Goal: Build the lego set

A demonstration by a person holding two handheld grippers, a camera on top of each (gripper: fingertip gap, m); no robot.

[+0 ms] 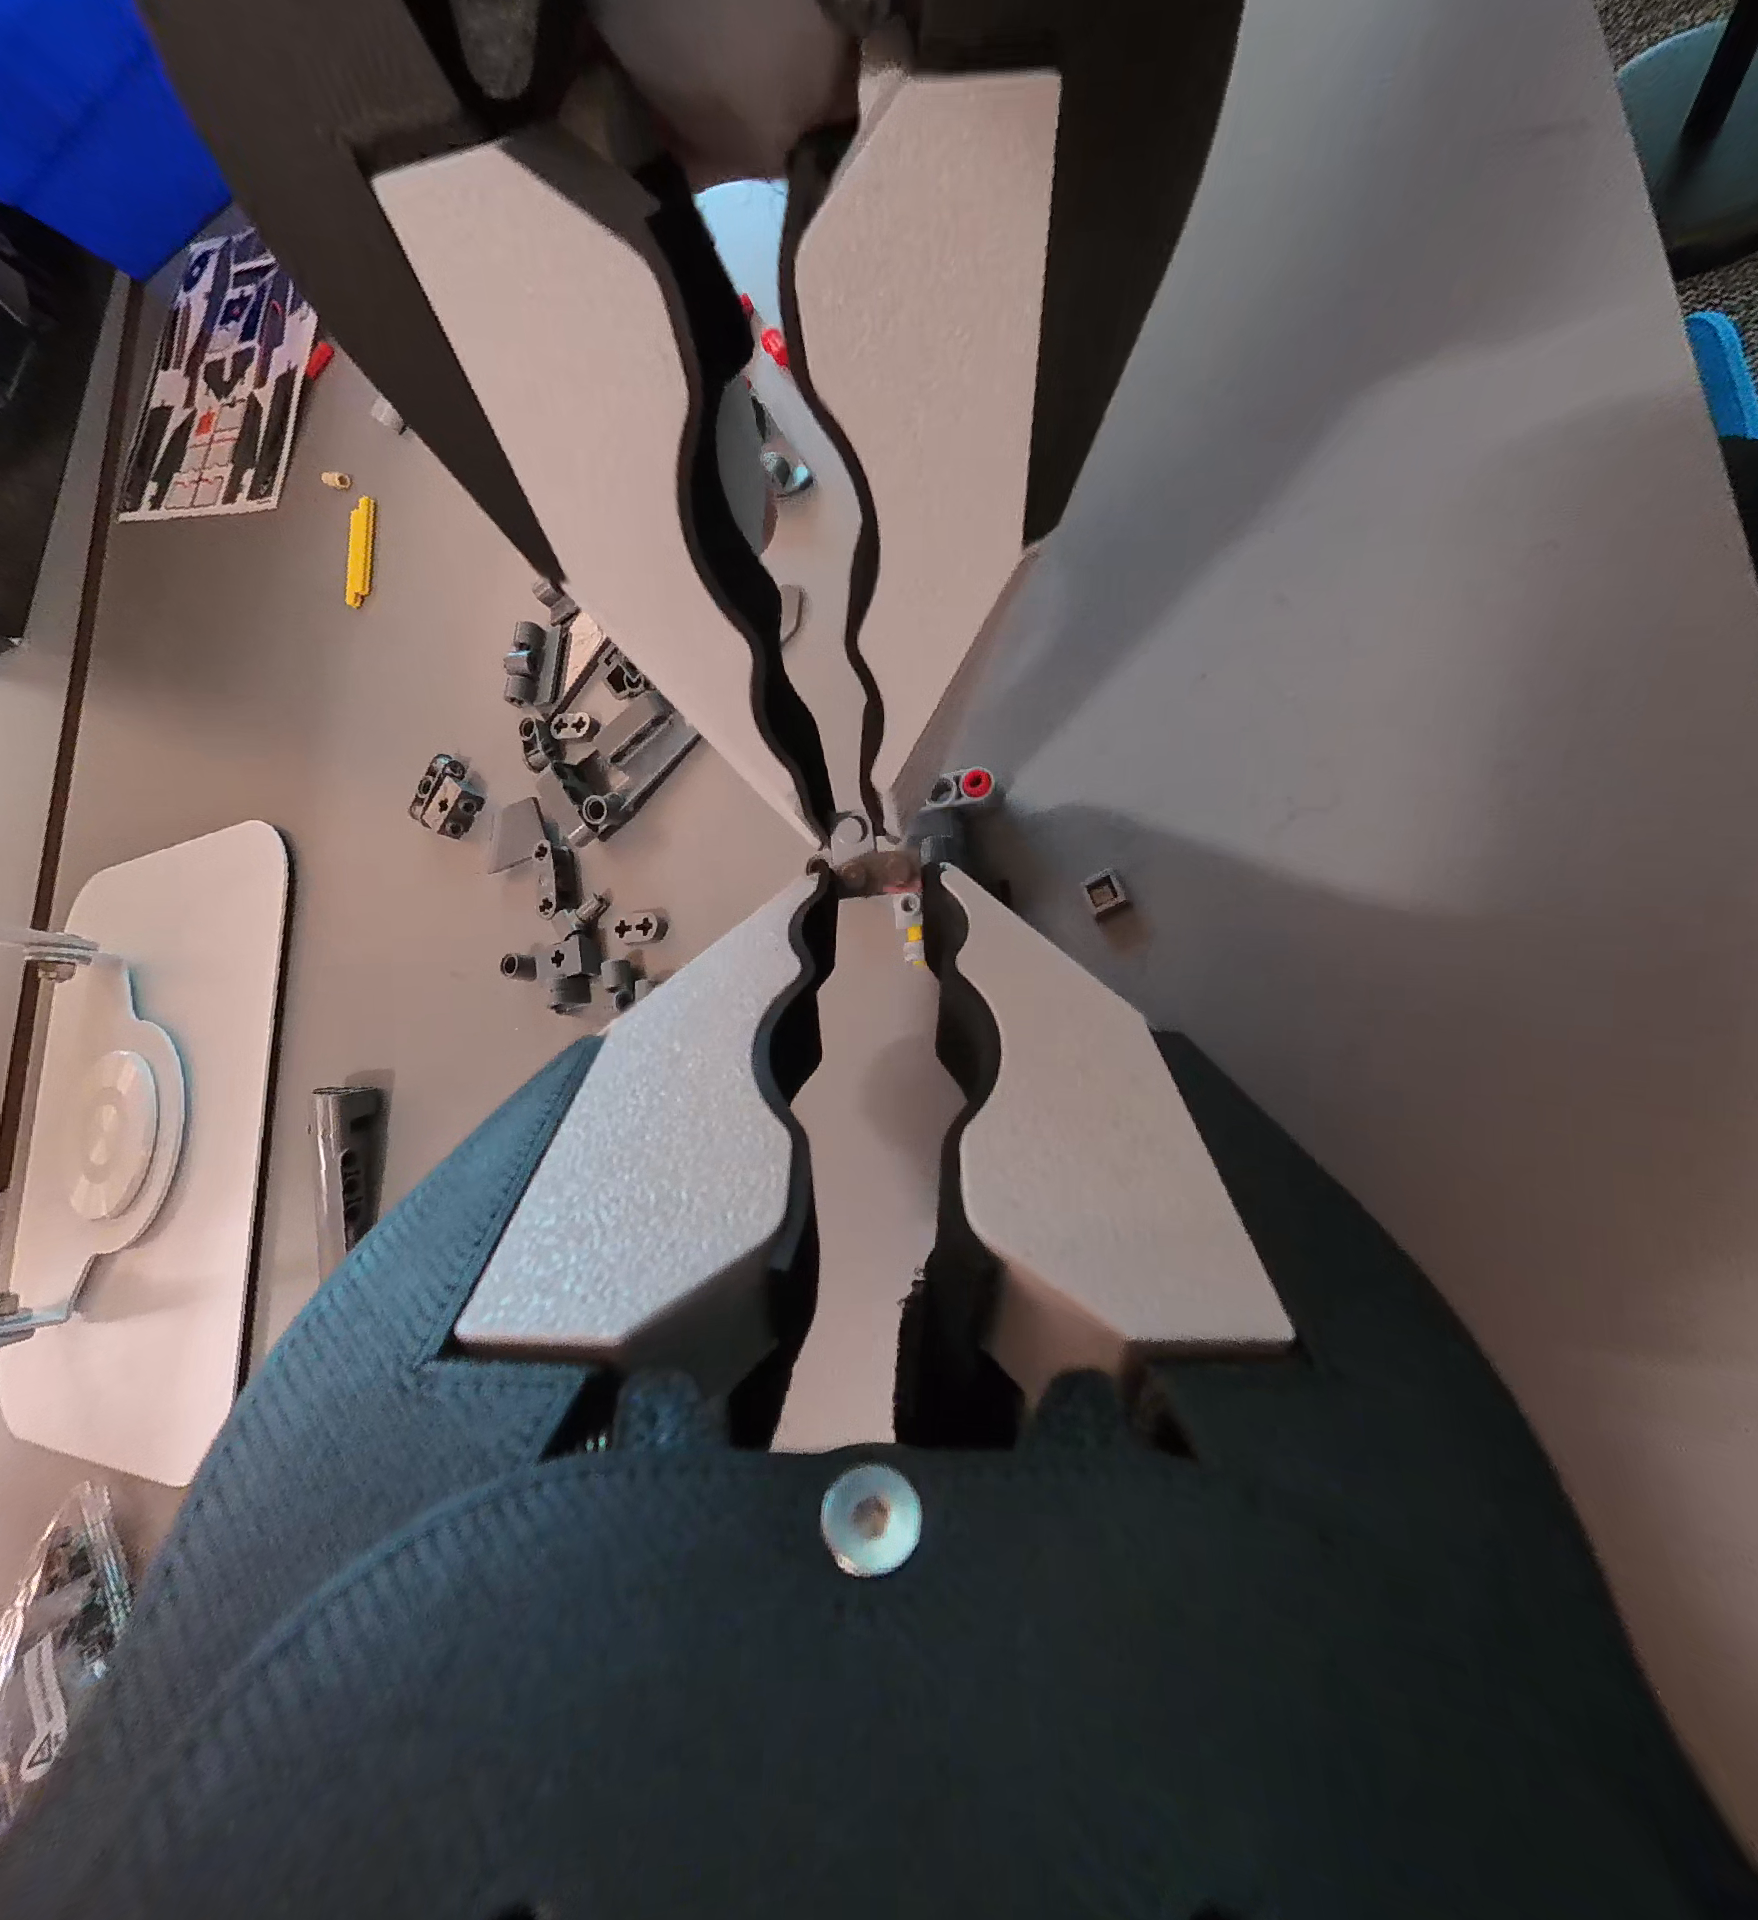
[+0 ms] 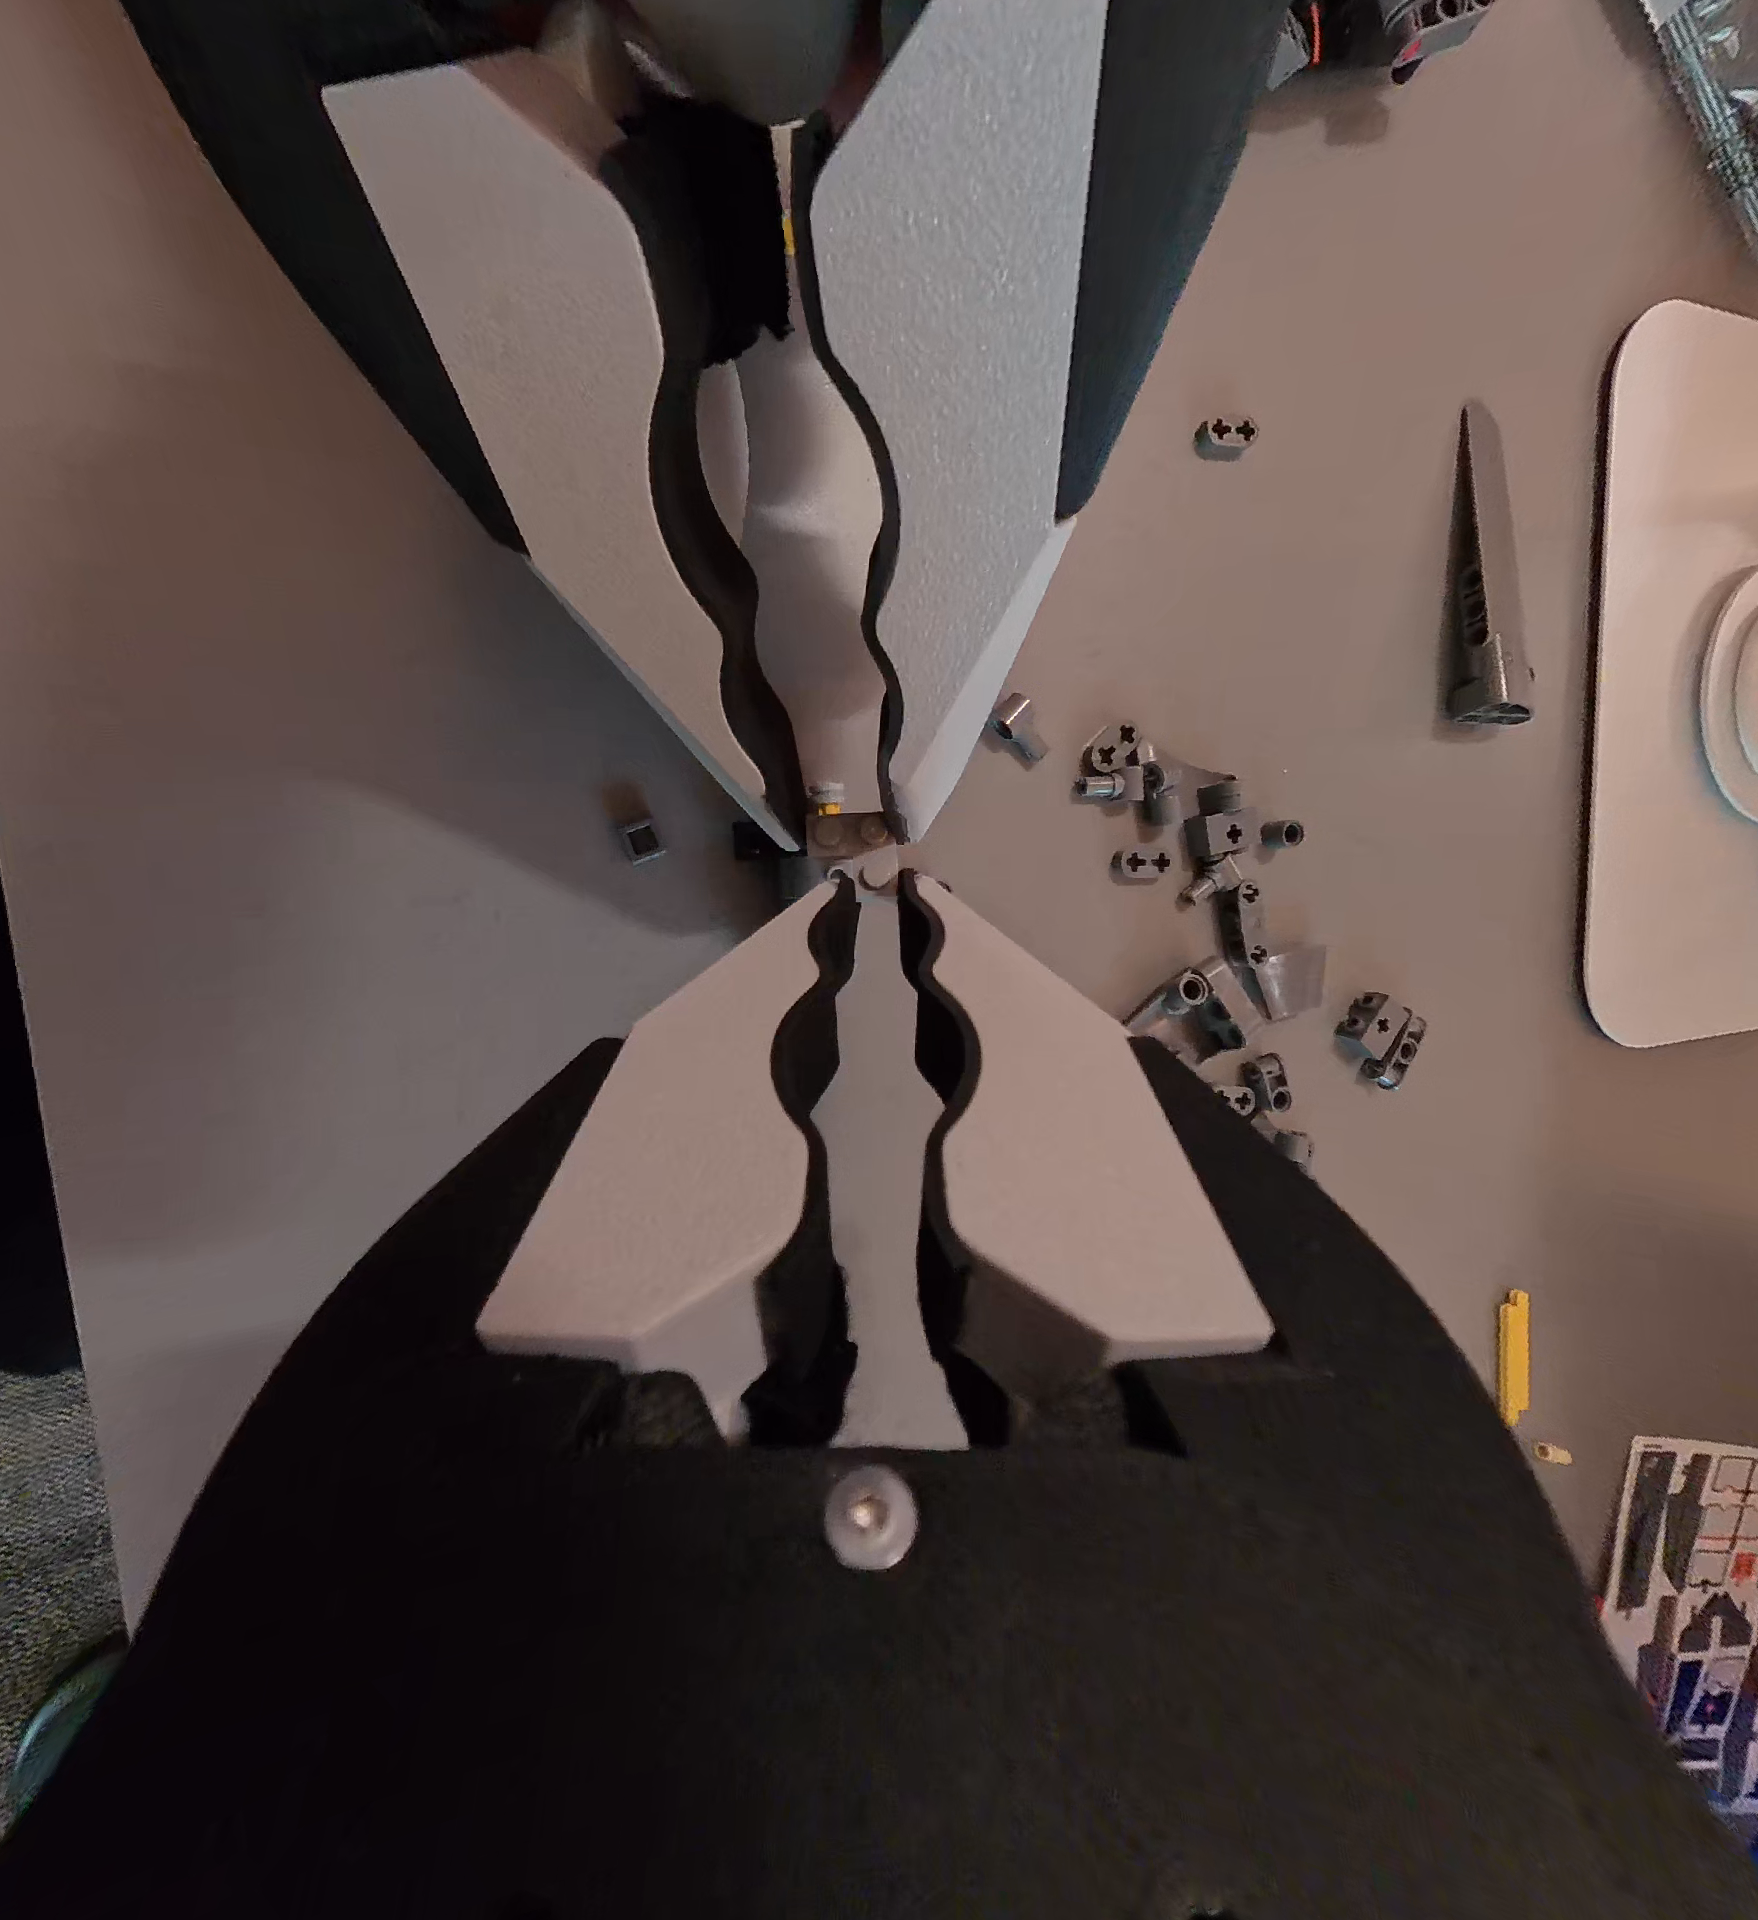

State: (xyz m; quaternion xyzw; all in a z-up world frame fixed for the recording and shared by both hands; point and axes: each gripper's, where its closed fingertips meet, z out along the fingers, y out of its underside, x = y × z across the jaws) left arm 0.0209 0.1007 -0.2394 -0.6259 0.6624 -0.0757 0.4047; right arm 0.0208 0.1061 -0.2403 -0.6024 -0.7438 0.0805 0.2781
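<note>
Facing tip to tip above the grey surface, the left gripper pinches a small brownish two-stud plate while the right gripper clamps a small light-grey studded plate; any misalignment could pop either piece loose among the scattered grey connector pieces.

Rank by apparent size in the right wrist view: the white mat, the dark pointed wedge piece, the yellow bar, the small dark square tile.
1. White mat, though partly cut off.
2. Dark pointed wedge piece.
3. Yellow bar.
4. Small dark square tile.
All lie on the table, so nearness matters little.
</note>
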